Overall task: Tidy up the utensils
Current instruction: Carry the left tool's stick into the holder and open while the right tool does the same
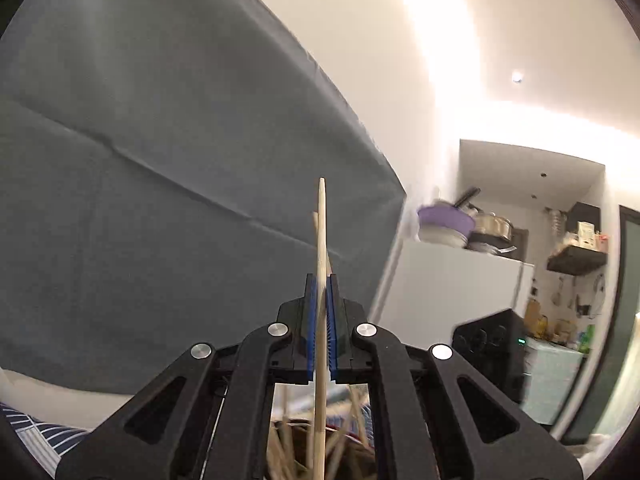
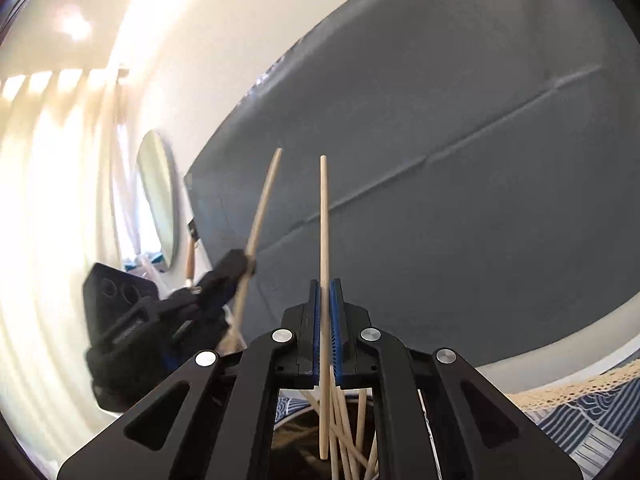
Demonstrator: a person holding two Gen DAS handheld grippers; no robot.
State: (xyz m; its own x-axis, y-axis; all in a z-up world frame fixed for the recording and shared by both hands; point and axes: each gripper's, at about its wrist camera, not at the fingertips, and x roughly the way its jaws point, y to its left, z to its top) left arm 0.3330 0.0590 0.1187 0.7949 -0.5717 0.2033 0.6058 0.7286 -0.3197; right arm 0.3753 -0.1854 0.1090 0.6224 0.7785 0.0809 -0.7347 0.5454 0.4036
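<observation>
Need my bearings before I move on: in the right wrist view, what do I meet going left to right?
Round mirror → left gripper clamping a chopstick → right gripper clamping its own chopstick → grey cloth backdrop.

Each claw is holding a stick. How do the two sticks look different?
In the right wrist view, the left claw holds its chopstick tilted, leaning to the right, while the right claw holds its chopstick straight up. The left claw's chopstick looks blurred; the right claw's looks sharp. Both are thin, pale wood, pinched by shut claws, with more chopsticks below.
</observation>
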